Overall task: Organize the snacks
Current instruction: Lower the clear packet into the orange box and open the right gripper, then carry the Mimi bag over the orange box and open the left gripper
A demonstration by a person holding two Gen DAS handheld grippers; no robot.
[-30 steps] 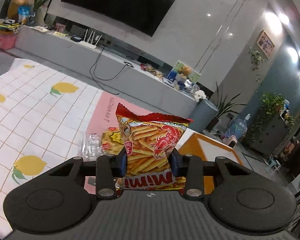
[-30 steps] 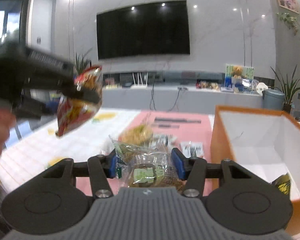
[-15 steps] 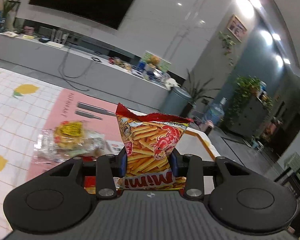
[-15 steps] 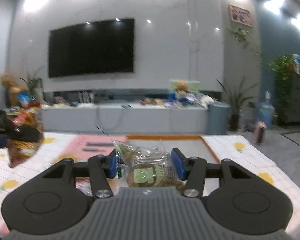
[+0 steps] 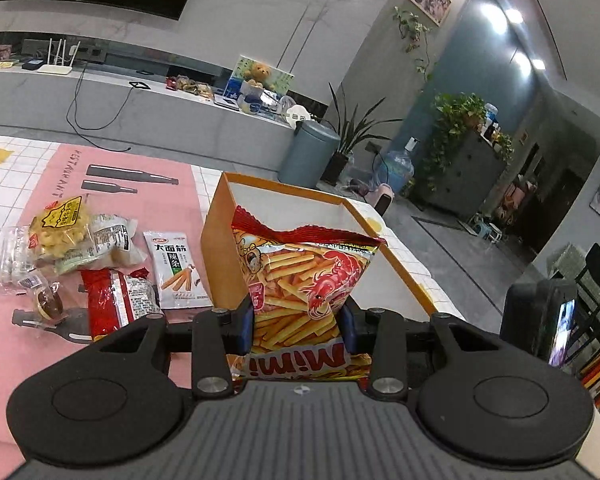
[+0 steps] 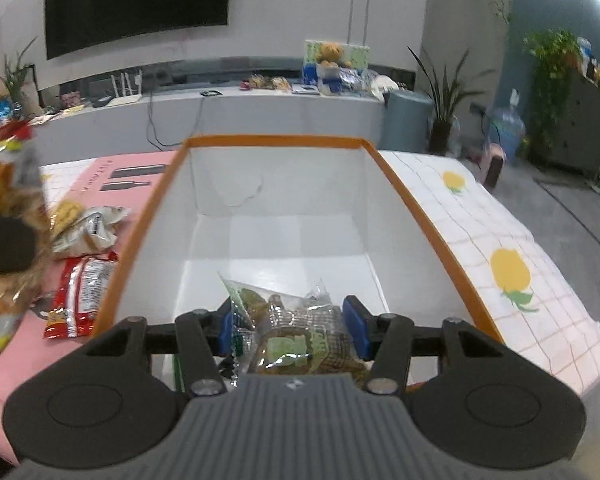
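Gripping a shrimp-stick bag (image 5: 300, 280), the left gripper (image 5: 298, 326) has its blue pads pressed on both sides of the bag's lower half; bag upright, red torn-looking top edge above the jaws, "Mimi" print upside down below them. Beyond the jaws and partly hidden by the bag: orange box (image 5: 216, 248) with white inside, open top. Left of the jaws, on the pink mat (image 5: 140, 184): white spicy-strip packet (image 5: 178, 270) just beside the box wall, red packet (image 5: 116, 302) near it, yellow snack bag (image 5: 62, 228) and clear wrappers further left.

Right gripper (image 6: 294, 330) clamps a clear cookie packet (image 6: 296, 336) with green label, pads on both sides, jaws about mid-width. Packet sits over the near end of the box; white floor visible ahead of the jaws looks bare. Far left of these jaws, blurred: the left gripper and its bag. Checked lemon-print cloth (image 6: 480, 220) to the right of the jaws.
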